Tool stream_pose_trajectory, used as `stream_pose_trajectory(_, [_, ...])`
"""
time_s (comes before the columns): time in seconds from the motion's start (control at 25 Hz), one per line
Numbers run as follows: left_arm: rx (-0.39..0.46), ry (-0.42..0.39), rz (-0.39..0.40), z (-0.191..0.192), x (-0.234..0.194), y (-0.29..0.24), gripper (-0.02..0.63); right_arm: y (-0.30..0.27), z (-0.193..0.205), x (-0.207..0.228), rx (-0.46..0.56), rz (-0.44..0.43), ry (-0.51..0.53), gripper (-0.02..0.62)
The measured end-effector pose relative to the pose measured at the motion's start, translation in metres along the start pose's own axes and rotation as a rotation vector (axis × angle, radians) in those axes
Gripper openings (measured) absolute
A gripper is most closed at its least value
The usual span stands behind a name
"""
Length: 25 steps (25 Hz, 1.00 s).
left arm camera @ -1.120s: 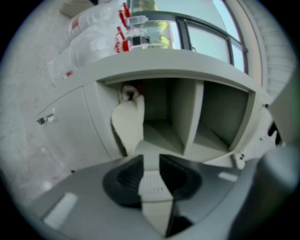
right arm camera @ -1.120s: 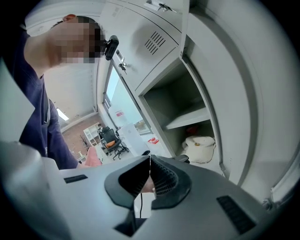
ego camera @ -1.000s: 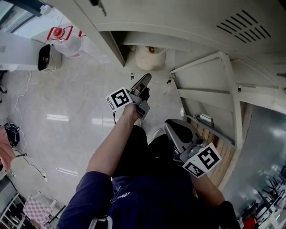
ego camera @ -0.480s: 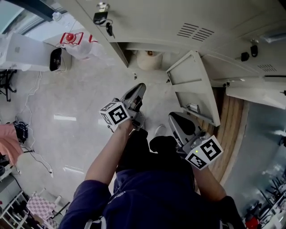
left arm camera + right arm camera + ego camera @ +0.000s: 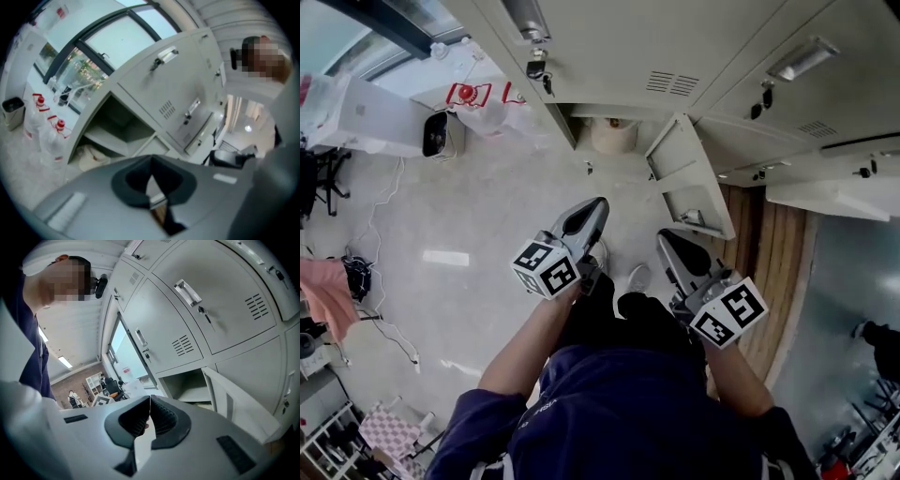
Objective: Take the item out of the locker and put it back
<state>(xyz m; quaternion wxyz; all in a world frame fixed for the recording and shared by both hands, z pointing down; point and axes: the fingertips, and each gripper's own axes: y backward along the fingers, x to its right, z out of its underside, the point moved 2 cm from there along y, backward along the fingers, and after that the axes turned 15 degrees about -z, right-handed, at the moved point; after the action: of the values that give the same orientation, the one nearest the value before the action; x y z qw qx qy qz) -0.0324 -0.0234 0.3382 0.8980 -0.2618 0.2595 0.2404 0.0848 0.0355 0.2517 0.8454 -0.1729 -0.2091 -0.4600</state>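
There are two grippers, one open locker compartment (image 5: 574, 117), one open door (image 5: 684, 173) and one item (image 5: 614, 137) in play. Two clear containers with red tops (image 5: 478, 101) stand on the pale floor (image 5: 469, 216) just beside the locker bank's left end. The open compartment is at the bottom of the grey bank, and the doors around it are shut, each with a handle and a set of vent slots. A bunch of keys (image 5: 536, 67) hangs from one of the closed doors above it. Inside the open compartment the left gripper view shows one shelf. The item, a cream-coloured rounded bundle, lies under that shelf on the compartment's bottom, alone and touched by neither gripper. The open door swings out to the right of the opening and is tilted toward the person in the head view. The left gripper (image 5: 596, 206) is held out in front of the body on a bare forearm, pointing toward the lockers and well apart from the item. It is rolled so that two marker faces of its cube show. Its jaws have just been closing and now meet pad to pad with nothing between them. The right gripper (image 5: 667, 239) is held alongside, near the person's right hip and just below the door's lower edge. Its jaws are also pressed together, gripping nothing.
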Motion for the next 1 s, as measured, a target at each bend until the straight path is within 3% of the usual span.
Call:
stream_pose_trajectory(0.2, [0.027, -0.158, 0.014, -0.025, 0.033, 0.029, 0.003, 0.012, -0.02, -0.016, 0.019, 0.01, 0.026, 0.006])
stream_pose_trajectory(0.64, [0.119, -0.418, -0.025, -0.058, 0.099, 0.095, 0.003, 0.043, -0.049, -0.058, 0.063, -0.017, 0.083, 0.006])
stream_pose_trajectory(0.76, [0.142, -0.459, -0.043, -0.06, 0.116, 0.113, 0.003, 0.053, -0.053, -0.067, 0.072, -0.03, 0.096, 0.006])
stream_pose_trajectory(1.0, [0.184, -0.467, -0.07, -0.056, 0.141, 0.14, 0.003, 0.07, -0.056, -0.086, 0.083, -0.074, 0.123, 0.006])
